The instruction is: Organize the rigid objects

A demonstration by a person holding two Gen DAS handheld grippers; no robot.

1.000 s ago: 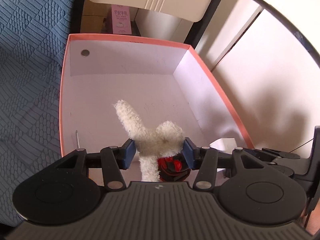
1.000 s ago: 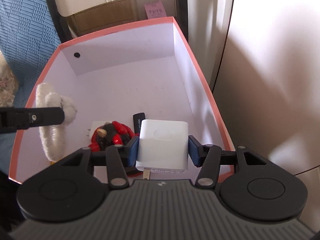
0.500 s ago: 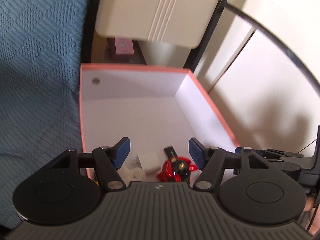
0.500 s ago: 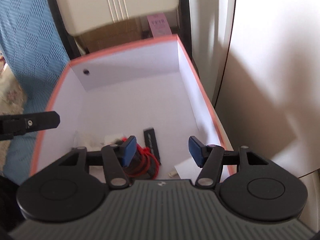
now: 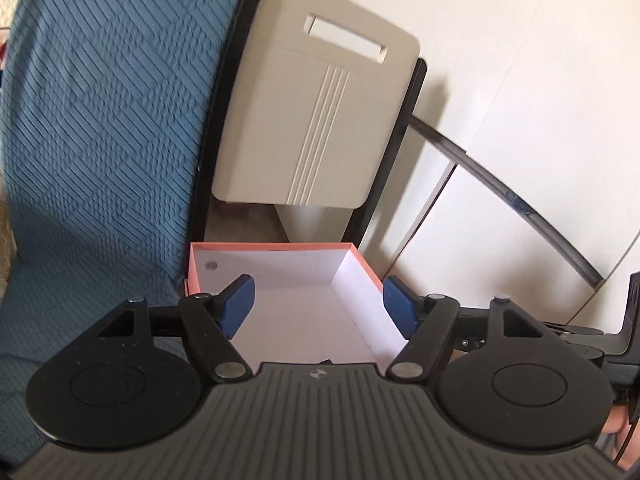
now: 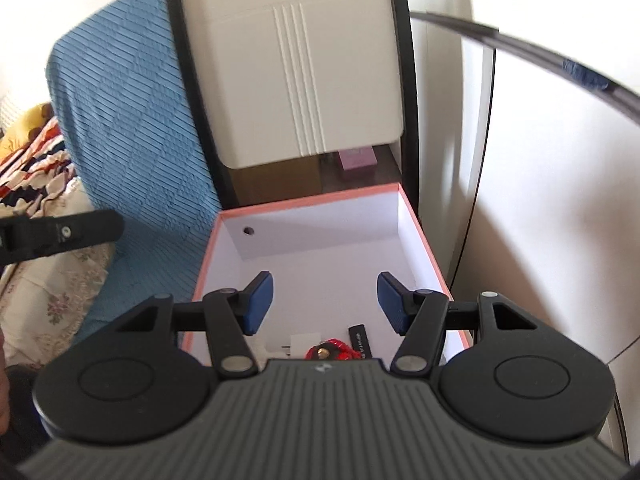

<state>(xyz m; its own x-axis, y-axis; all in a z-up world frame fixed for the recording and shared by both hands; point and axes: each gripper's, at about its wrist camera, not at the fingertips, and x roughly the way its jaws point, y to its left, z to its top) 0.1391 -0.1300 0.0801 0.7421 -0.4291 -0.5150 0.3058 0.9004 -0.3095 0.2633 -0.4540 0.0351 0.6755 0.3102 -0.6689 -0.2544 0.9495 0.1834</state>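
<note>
Right wrist – right gripper point(image 6: 325, 300) agape (empty), above box point(image 6: 420, 224)

One box point(image 6: 420, 224); inside: one red toy point(image 6: 332, 351), one white charger point(image 6: 304, 342), one black stick point(image 6: 360, 340).

A red toy point(image 6: 334, 350) and black stick point(image 6: 360, 340) lie inside the pink-rimmed box point(image 6: 312, 199).

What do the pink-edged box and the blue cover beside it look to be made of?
Pink-edged box: probably cardboard, with thin flat walls, crisp folded corners, a matte white inside and a punched round hole in the far wall. Blue cover: woven or quilted fabric, matte, with a ribbed diamond texture and soft draping. Both hand-held grippers, left and right, are open and empty.
</note>
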